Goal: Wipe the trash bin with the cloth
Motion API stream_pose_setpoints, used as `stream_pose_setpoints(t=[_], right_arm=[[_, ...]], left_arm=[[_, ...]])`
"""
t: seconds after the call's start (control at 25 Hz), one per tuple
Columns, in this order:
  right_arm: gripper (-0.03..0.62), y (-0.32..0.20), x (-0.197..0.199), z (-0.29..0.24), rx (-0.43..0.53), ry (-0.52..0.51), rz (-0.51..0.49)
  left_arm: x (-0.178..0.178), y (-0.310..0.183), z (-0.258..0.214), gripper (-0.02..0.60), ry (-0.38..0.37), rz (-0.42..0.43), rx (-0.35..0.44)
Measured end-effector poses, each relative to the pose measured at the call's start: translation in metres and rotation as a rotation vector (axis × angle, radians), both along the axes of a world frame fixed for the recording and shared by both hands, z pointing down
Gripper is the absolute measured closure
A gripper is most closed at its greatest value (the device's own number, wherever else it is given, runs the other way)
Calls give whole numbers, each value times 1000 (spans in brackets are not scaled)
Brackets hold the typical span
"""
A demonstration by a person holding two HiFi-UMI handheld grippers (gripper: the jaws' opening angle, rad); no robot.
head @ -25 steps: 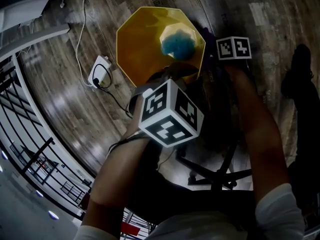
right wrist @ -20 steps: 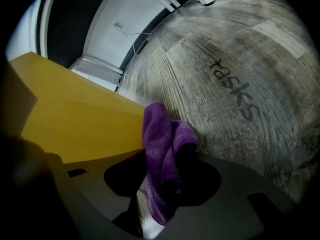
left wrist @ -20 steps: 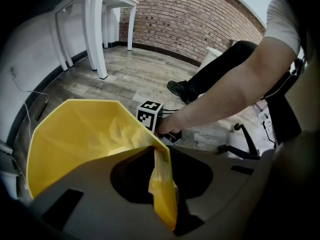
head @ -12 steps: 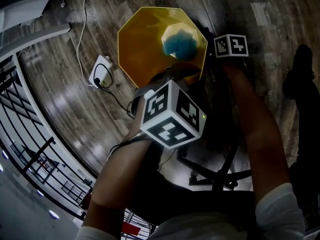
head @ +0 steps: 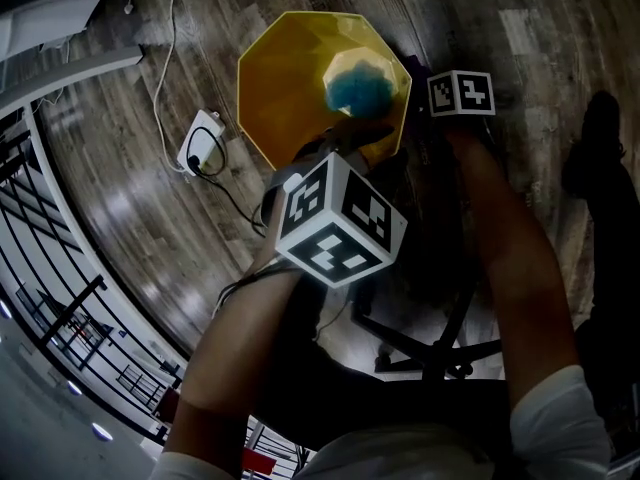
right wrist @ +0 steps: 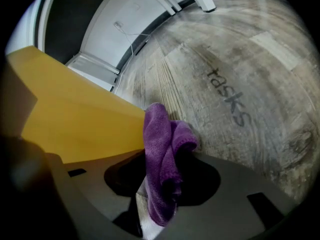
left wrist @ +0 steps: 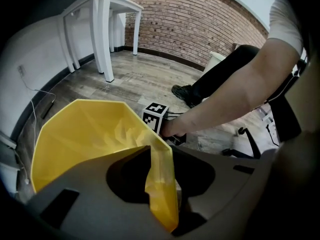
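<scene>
Left gripper view: left gripper jaws just opening, slack around the yellow trash bin rim. Right gripper clamps purple cloth beside bin's outer wall; wiping seemingly unfinished.

Trash bin near rim hidden behind left gripper, blue contents indistinct.

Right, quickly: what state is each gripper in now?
Left gripper: jaws just opening, trash bin wall between them, seemingly unclamped.
Right gripper: shut on the purple cloth.
</scene>
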State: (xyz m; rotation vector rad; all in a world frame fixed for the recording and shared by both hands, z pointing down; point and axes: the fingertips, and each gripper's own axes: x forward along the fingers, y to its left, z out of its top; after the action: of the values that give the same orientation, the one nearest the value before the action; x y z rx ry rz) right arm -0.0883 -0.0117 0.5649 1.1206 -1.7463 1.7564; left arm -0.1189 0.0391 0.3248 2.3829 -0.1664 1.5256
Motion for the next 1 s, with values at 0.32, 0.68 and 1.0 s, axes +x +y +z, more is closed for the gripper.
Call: stream_pose_setpoints(t=[0.32, 0.68, 1.0], right_arm=[[433, 2, 25, -30, 26, 19, 61], [433, 16, 40, -74, 44, 23, 57], [433, 36, 46, -123, 81, 26, 37]], left_arm=[[-3, -2, -5, 446, 23, -1, -2], [1, -10, -26, 441, 81, -5, 21], [1, -22, -59, 442, 145, -44, 66]])
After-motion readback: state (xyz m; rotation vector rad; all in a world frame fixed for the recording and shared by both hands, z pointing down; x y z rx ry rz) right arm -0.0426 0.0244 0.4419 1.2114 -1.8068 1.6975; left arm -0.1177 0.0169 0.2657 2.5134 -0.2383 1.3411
